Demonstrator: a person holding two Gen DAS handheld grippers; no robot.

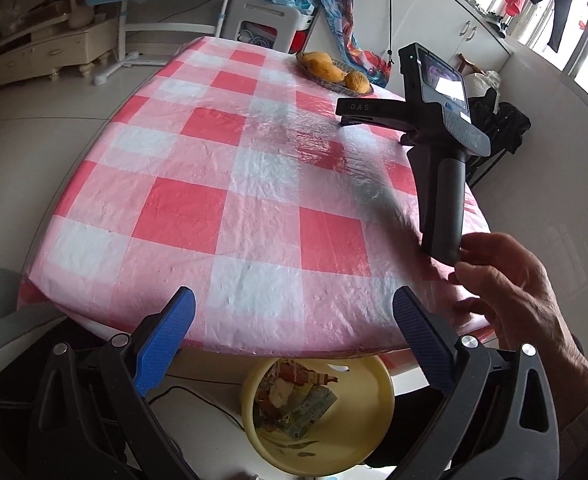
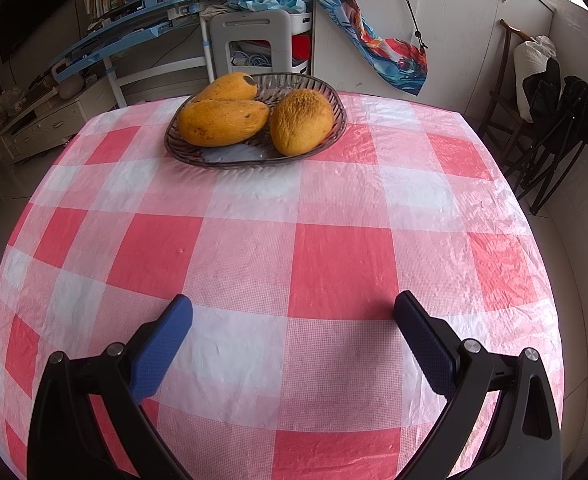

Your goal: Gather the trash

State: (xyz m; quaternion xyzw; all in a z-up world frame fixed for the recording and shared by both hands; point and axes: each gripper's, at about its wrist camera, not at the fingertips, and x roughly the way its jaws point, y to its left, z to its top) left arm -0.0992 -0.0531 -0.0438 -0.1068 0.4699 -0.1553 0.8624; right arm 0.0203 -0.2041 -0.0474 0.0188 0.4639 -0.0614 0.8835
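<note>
We hold both the left gripper [image 1: 294,312] and right gripper [image 2: 293,316] with jaws spread and empty, a yellow basin [image 1: 368,384] of trash [image 1: 294,404] just below the left jaws, mangoes [image 2: 222,122] well ahead of the right.

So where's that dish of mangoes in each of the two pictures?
Left wrist view: the dish sits small at the table's far edge, upper right of centre.
Right wrist view: the dish is large, top centre, holding three mangoes.
Shared landmark: the red-and-white checked tablecloth under it.
</note>
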